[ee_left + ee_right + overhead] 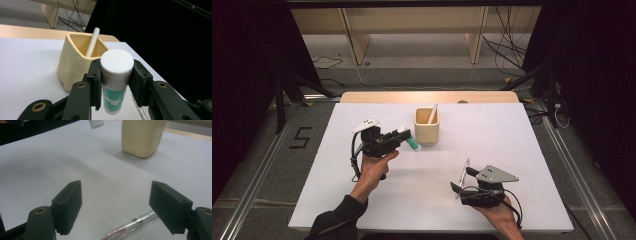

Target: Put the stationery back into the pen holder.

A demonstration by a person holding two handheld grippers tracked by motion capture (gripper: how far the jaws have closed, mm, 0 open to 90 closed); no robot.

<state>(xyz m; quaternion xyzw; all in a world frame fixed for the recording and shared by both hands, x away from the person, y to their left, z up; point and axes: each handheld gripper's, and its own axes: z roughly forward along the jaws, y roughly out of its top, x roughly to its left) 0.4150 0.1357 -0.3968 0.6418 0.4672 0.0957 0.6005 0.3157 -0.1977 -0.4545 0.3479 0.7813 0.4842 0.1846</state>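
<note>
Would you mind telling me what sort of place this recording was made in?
Probably a lab recording station: a white-topped table ringed by dark curtains, loose cables on the floor behind, and a taped "5" beside the metal floor rail.

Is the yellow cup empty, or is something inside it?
Not empty. A white pen stands tilted inside the cream cup, its top poking above the rim. What lies deeper inside, I cannot tell.
</note>
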